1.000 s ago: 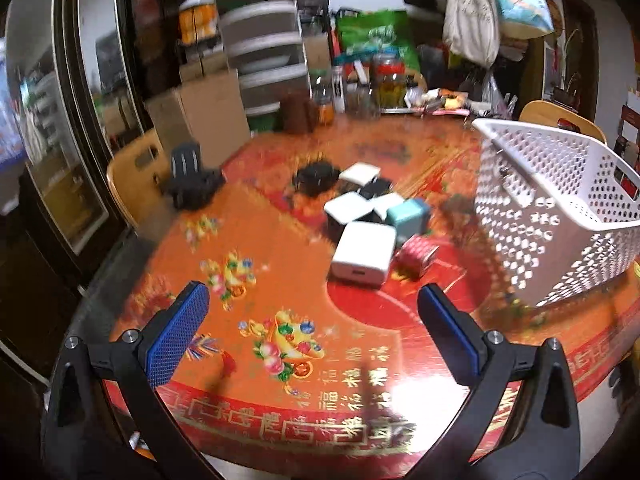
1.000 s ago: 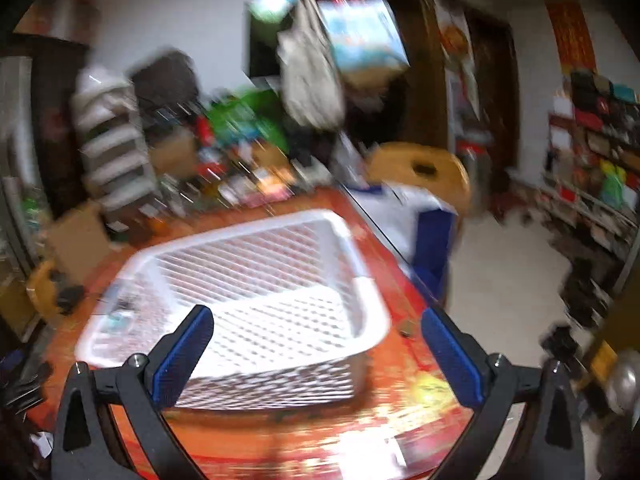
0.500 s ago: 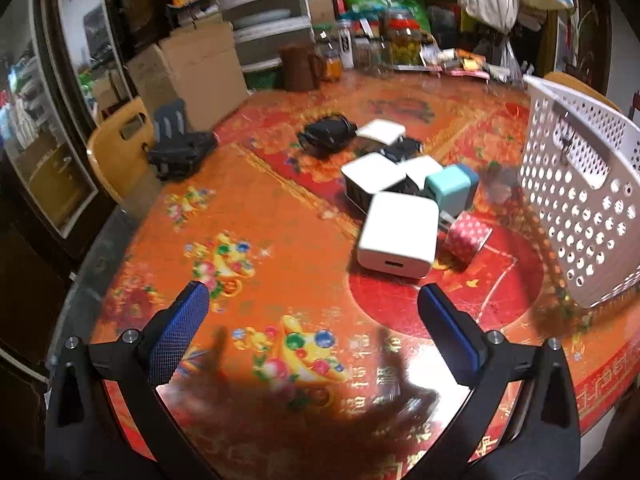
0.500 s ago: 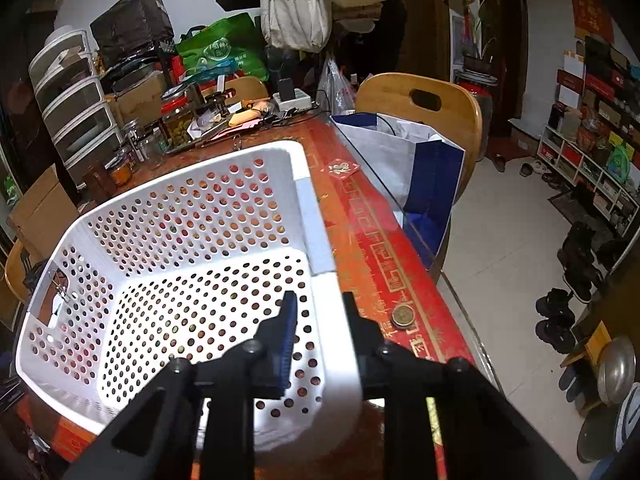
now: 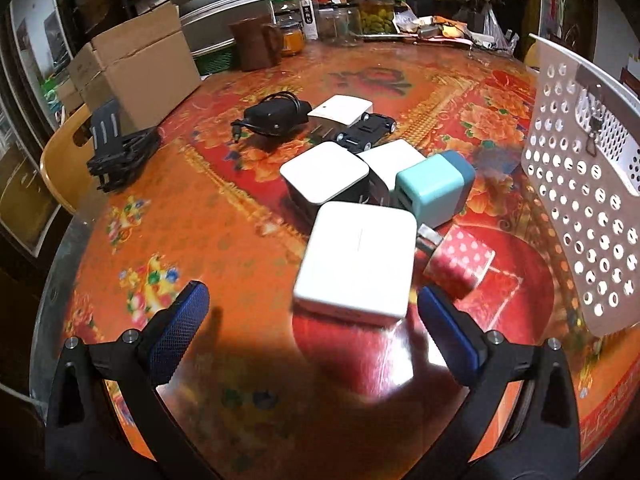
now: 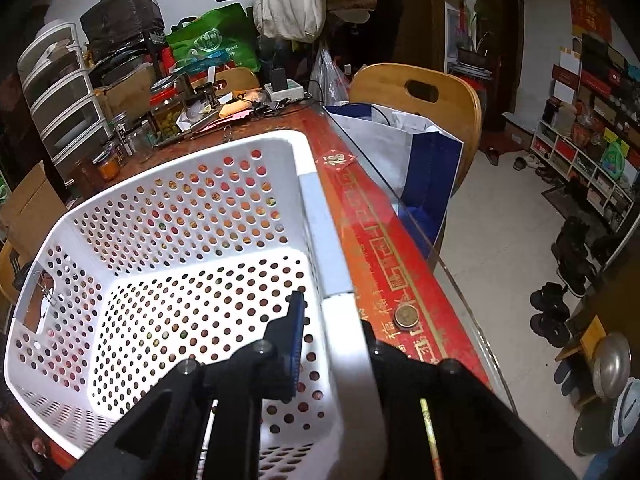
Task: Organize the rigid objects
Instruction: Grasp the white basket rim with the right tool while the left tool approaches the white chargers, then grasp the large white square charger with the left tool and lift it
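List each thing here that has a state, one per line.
right gripper: shut on the white basket's rim.
white basket: upright, empty.
left gripper: open, holding nothing.
large white charger: flat on the table, ungripped.
teal charger: on its side.
glass jar: lid on.

Both wrist views angled down over table [image 5: 240, 240], close, sharing white basket [image 6: 192, 200]

Bare table [image 5: 192, 216] lay open left of the clustered chargers [image 5: 356, 264], while the white basket [image 5: 580, 208] walled off the right and jars [image 5: 372, 12] crowded the far edge.
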Available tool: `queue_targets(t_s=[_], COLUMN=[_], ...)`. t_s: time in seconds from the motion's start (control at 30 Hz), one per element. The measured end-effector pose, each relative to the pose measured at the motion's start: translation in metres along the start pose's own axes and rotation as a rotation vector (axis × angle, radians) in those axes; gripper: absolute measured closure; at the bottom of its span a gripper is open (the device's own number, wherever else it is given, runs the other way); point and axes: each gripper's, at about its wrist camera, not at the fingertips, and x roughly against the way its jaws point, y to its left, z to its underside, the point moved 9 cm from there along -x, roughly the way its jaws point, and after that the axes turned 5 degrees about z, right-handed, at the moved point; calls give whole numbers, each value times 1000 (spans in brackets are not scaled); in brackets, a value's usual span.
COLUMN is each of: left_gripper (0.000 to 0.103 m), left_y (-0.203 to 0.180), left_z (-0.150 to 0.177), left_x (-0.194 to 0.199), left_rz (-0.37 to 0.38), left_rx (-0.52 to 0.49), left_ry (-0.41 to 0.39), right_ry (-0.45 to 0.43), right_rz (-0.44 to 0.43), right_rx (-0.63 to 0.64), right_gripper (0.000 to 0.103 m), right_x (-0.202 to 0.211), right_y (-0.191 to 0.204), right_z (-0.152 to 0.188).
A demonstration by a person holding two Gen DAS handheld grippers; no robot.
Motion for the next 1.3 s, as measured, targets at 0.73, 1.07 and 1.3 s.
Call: queue_targets(t_s=[0.73, 1.07, 1.3], left_gripper=[50, 50, 50], left_y=[-12, 19, 23], left_z=[-12, -27, -51], left_x=[-14, 39, 64], left_rz=[60, -117, -171], left_rx=[22, 37, 4], left_ry=[-22, -150, -188], right_ry=[-7, -9, -14], right_rz=[-14, -16, -22], right_rx=[5, 11, 13], right_gripper=[90, 90, 90], right_x=[1, 1, 1], right_y=[2, 2, 3], right_z=[0, -1, -3])
